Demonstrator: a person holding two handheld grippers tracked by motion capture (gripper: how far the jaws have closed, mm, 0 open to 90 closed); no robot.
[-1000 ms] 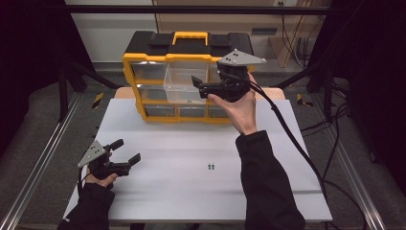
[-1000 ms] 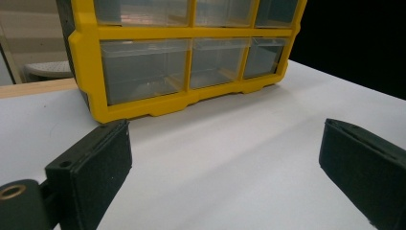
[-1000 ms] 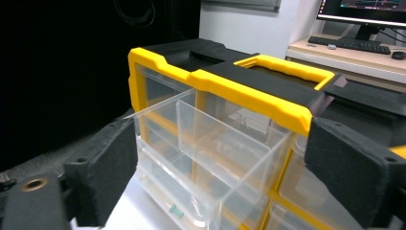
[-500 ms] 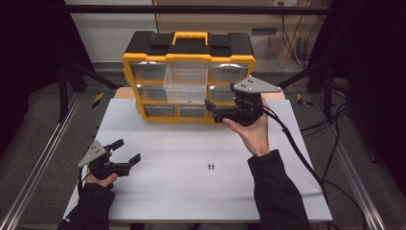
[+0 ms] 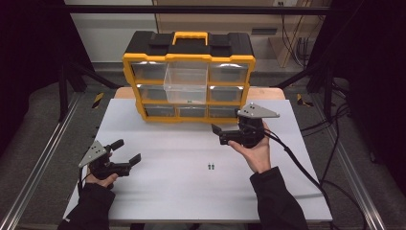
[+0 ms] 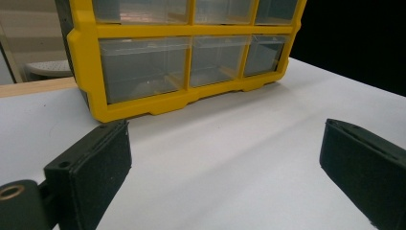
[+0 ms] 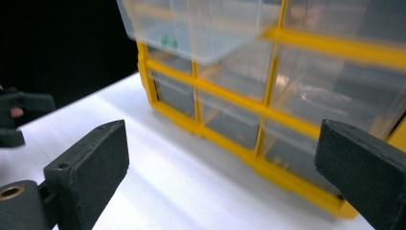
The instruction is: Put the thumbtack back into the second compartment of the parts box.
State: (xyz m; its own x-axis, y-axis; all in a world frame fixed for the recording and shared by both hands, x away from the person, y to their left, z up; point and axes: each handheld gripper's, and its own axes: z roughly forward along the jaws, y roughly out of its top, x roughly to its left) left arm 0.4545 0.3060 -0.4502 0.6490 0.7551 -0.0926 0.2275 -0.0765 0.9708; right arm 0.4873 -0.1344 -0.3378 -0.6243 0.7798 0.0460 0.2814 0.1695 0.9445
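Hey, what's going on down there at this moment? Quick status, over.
Both grippers open and empty: left gripper low near table edge, right gripper in front of the organizer. Clear drawer pulled out. Two small screws on table, nothing blocking them.

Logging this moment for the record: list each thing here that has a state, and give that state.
organizer box: upright at the table's far edge, handle folded flat.
top middle drawer: pulled out, partly open.
other drawers: pushed in.
two small screws: loose on the table, ungripped.
left gripper: open, holding nothing.
right gripper: open, holding nothing.
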